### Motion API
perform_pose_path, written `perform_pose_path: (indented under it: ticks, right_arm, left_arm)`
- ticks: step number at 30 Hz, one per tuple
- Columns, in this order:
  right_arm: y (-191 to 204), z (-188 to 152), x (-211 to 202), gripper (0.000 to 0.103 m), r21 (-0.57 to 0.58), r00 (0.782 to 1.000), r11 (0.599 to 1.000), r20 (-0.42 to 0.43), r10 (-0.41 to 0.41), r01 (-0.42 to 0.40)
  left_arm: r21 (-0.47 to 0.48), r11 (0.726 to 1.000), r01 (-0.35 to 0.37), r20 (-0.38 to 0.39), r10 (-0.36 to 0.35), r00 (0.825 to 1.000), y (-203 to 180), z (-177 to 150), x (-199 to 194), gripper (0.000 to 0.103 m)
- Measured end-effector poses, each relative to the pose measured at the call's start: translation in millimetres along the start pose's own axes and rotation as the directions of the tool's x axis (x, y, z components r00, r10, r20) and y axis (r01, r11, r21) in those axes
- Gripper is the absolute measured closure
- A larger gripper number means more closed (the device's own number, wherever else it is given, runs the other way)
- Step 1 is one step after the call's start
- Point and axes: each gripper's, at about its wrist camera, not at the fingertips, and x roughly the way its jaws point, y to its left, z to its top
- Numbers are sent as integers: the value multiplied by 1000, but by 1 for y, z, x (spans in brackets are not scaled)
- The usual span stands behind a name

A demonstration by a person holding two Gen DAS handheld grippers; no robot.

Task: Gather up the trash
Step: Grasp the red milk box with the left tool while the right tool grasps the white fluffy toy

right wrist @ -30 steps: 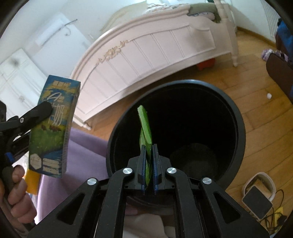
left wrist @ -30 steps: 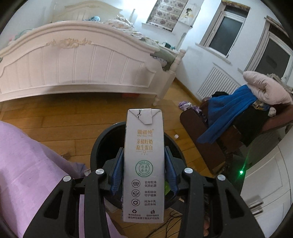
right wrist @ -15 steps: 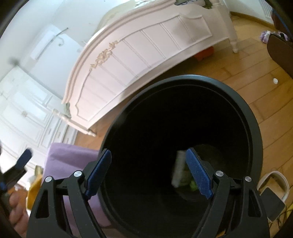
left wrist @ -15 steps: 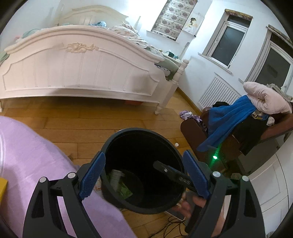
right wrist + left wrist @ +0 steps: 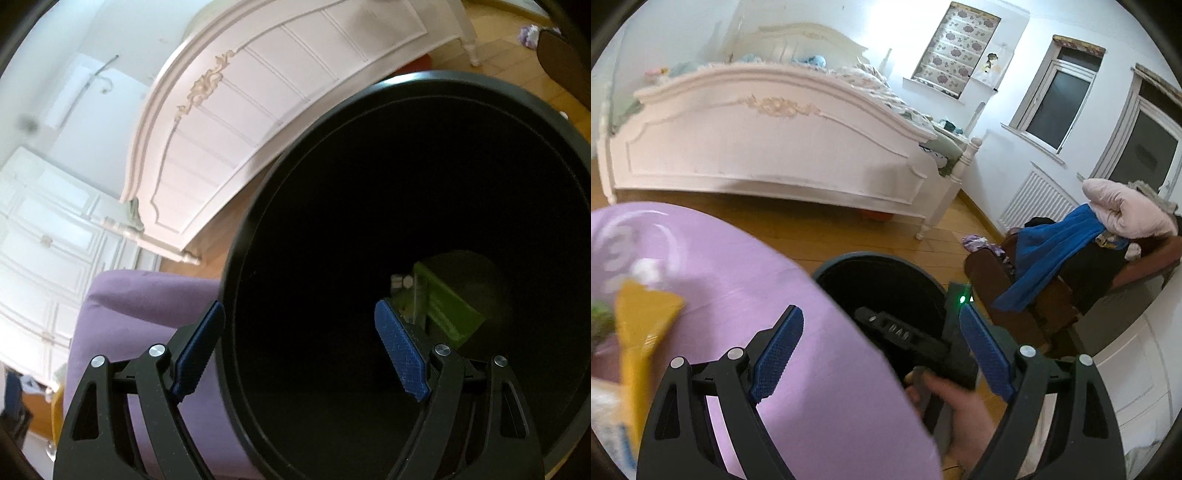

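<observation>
Left view, far left: yellow wrapper [image 5: 642,332] and blurred bits of trash on the purple-covered surface [image 5: 812,369]. Left gripper [image 5: 882,350] hangs over that surface's edge, fingers [image 5: 779,347] spread wide, nothing between them. Just right of the surface stands the black trash bin [image 5: 849,266], on the wooden floor [image 5: 820,229]. Person's right hand [image 5: 964,417] holds the other gripper's black handle by the bin, green LED lit. White bed [image 5: 757,147] behind; chair [image 5: 1052,295] piled with blue and pink clothes at far right.

Right view: purple surface [image 5: 122,317] at left, bin rim [image 5: 236,236] touching or just beside it, can't tell which. Right gripper [image 5: 299,349] sits above the bin mouth, fingers [image 5: 400,354] released and empty. Bin bottom holds a milk carton [image 5: 406,295] with a green packet [image 5: 448,310] beside it, both lying down.
</observation>
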Motion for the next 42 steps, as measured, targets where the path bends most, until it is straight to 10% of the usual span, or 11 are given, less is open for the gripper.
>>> perform_pose_path:
  ticks: [7,12,20,25,34,37,42]
  right_arm:
    - [23,3,-54,13,-114,992,989,91,-82,92]
    - [97,-11,-110,6,-358,968,924,247,-44,134]
    - [291,-82,-89,5,-772,984,617,-66,163,-154]
    - [376,-121,-33,5,-812,963,522,-253,87,-260]
    - [420,-162,42,6,-898,949,394,-276,-154,-197]
    - [424,-159,57,7,-900,940,396,-277,-199,-181]
    - [417,-158,80,40,-855,917,480,-334,-219,-197]
  left_arm:
    - [19,986,-167,128,164,978,39,-28,-92,16]
    - [-53,925,-375,209,378,902,108,-51,-165,12]
    - [-80,818,-570,126,575,808,214,-65,-220,12]
    - [1,826,-564,32,564,825,254,-63,-211,19]
    - [37,858,-512,-83,513,854,287,-66,-197,33]
    - [29,871,-490,-100,490,866,289,-64,-195,37]
    - [82,857,-509,-125,515,848,280,-72,-195,36]
